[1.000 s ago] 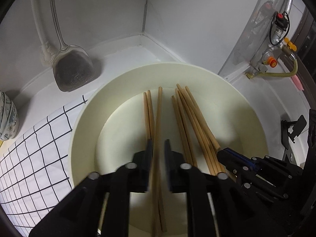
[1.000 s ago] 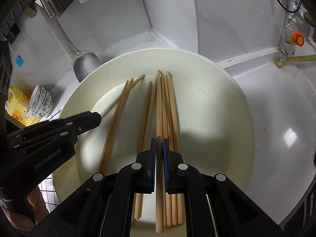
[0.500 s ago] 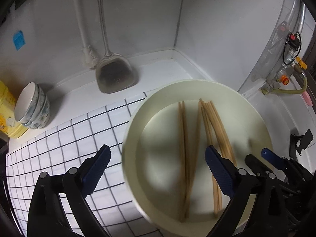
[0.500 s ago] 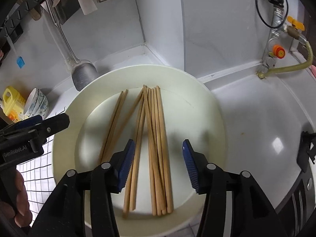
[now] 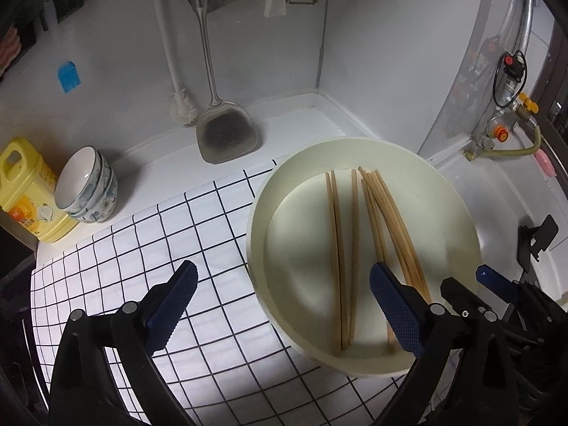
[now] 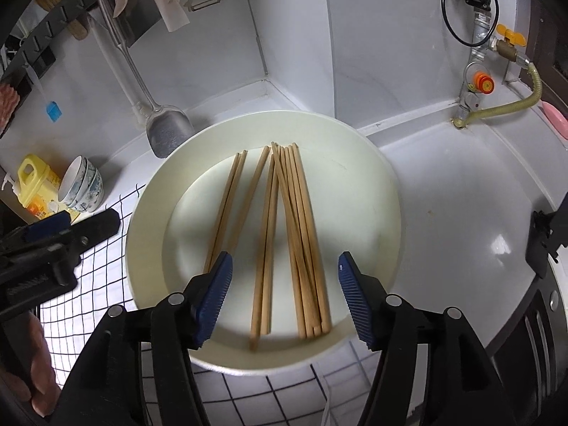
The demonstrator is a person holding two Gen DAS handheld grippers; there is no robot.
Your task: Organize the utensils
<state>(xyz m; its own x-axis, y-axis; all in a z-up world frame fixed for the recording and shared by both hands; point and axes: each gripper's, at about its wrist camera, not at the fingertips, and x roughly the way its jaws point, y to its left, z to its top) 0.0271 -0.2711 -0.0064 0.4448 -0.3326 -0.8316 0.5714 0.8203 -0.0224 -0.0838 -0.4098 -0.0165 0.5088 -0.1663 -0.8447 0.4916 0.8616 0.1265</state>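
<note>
Wooden chopsticks [image 6: 284, 234] lying matt in a smooth, glossy cream bowl [image 6: 376, 184]. Metal spatula [image 6: 167, 135] at bowl's 10 o'clock looking dull; gripper pads [image 6: 214, 293] showing ribbed blue rubber/plastic.

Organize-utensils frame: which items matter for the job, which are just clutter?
Job:
chopsticks
cream bowl holding them
left gripper, open
right gripper, open

Clutter:
metal spatula
stacked small bowls
yellow bottle
dish brush
grid mat
gas valve and hose
</note>
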